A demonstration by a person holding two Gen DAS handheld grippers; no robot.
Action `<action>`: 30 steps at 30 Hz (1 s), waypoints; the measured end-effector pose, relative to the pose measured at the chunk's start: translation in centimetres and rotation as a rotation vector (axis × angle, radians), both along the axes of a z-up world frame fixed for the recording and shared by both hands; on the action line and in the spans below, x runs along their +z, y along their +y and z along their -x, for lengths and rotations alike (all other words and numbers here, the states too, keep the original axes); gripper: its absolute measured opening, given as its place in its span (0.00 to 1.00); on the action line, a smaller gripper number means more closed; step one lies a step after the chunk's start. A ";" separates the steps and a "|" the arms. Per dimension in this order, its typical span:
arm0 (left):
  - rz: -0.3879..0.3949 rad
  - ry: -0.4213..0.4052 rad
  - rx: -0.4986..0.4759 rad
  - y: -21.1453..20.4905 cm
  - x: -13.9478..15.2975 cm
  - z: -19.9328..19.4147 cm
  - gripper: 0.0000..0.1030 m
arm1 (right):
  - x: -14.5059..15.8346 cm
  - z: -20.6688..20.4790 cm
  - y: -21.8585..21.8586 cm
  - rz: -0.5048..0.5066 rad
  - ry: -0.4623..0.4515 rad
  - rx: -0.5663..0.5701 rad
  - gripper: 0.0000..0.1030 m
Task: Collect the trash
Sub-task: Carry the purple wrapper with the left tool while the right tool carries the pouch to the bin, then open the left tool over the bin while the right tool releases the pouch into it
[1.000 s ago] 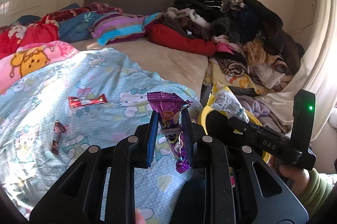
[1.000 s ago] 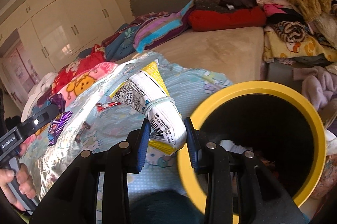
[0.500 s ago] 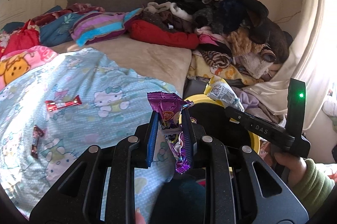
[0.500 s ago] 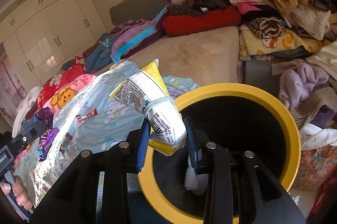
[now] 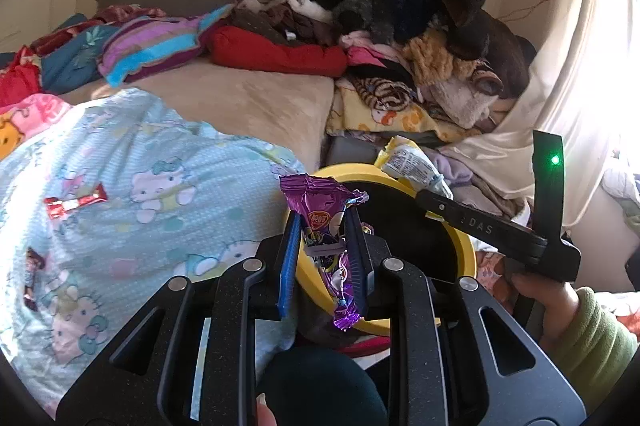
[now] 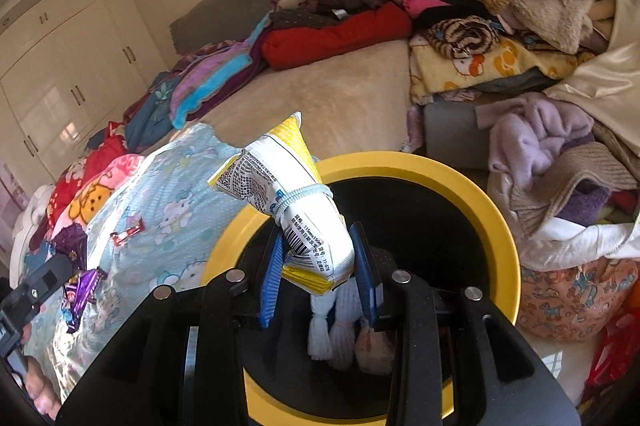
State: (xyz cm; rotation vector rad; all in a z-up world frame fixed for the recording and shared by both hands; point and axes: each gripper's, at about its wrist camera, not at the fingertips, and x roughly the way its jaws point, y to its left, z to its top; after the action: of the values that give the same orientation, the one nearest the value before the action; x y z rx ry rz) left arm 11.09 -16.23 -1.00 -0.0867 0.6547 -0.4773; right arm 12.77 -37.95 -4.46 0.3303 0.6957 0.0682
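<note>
Your left gripper (image 5: 324, 246) is pinching a purple candy wrapper (image 5: 320, 214) over the near rim of the yellow bin (image 5: 466, 250). Your right gripper (image 6: 320, 266) is clamping a white-and-yellow snack bag (image 6: 304, 222) above the bin's mouth, while a red wrapper (image 5: 76, 201) is lying at nine o'clock on the blue quilt (image 5: 168, 209).

Place: home bedroom
Evidence: bed (image 5: 248, 97) with cartoon quilt (image 5: 140, 185), clothes pile (image 5: 400, 25), built-in wardrobes (image 6: 68, 65)

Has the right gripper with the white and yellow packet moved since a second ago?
Yes. The right gripper, shut on the white and yellow packet, has come from beside the yellow bin over its mouth.
</note>
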 end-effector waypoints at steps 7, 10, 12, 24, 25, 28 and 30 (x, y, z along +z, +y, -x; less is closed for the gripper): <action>0.004 0.023 -0.047 -2.1 -1.0 -0.6 0.16 | -0.9 0.0 -1.3 -0.004 0.029 -0.036 0.31; 0.002 0.034 -0.066 -3.0 -1.5 -0.9 0.16 | -1.3 -0.1 -2.0 -0.014 0.042 -0.050 0.31; 0.002 0.042 -0.081 -3.6 -2.0 -1.2 0.16 | -1.5 -0.1 -2.2 -0.017 0.047 -0.056 0.31; 0.006 0.118 -0.128 -6.2 -4.5 -4.1 0.16 | -2.0 -0.1 -3.7 -0.044 0.077 -0.089 0.33; 0.004 0.127 -0.126 -6.5 -4.8 -4.5 0.16 | -2.0 -0.1 -3.8 -0.047 0.078 -0.092 0.33; 0.007 0.153 -0.133 -7.0 -5.3 -5.3 0.16 | -2.0 0.0 -4.2 -0.062 0.076 -0.103 0.34; 0.003 0.161 -0.140 -7.4 -5.6 -5.6 0.16 | -1.8 0.0 -4.5 -0.069 0.071 -0.109 0.35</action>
State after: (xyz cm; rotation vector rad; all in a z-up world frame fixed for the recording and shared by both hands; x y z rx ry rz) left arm 16.73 -23.59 -6.61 -0.0832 0.8214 -0.6101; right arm 12.74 -42.45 -6.27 0.4382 0.7459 -0.0231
